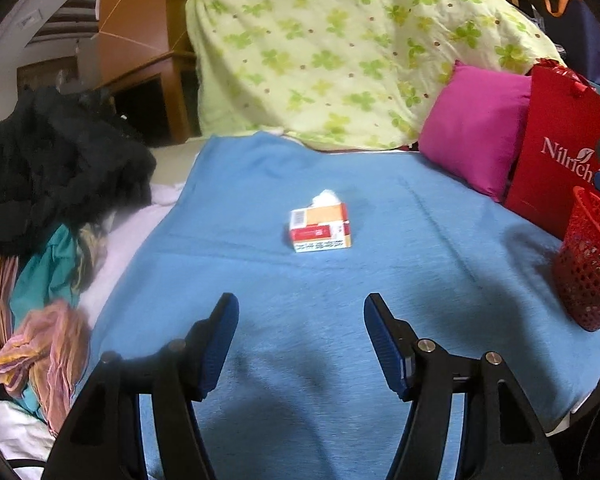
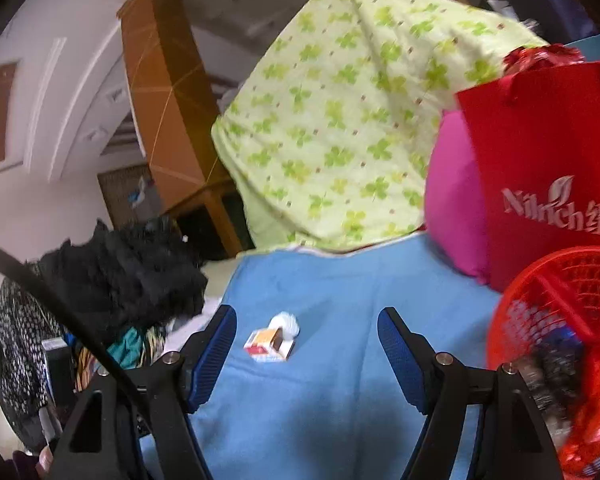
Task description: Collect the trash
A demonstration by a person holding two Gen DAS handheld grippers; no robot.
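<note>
A small red, orange and white carton [image 1: 320, 227] lies on the blue blanket [image 1: 420, 248], with a white crumpled tissue [image 1: 325, 198] touching its far side. Both also show in the right wrist view, the carton [image 2: 269, 345] and the tissue [image 2: 286, 323]. My left gripper [image 1: 301, 300] is open and empty, a short way in front of the carton. My right gripper [image 2: 307, 314] is open and empty, above the blanket with the carton between its fingers' line of sight. A red mesh basket [image 1: 590, 264] stands at the right; in the right wrist view the basket [image 2: 556, 292] holds some wrappers.
A red paper bag [image 1: 560, 148] and a magenta pillow [image 1: 476, 140] stand behind the basket. A green-patterned quilt [image 1: 340, 52] is heaped at the back. Black and coloured clothes [image 1: 60, 168] pile up at the left edge of the bed.
</note>
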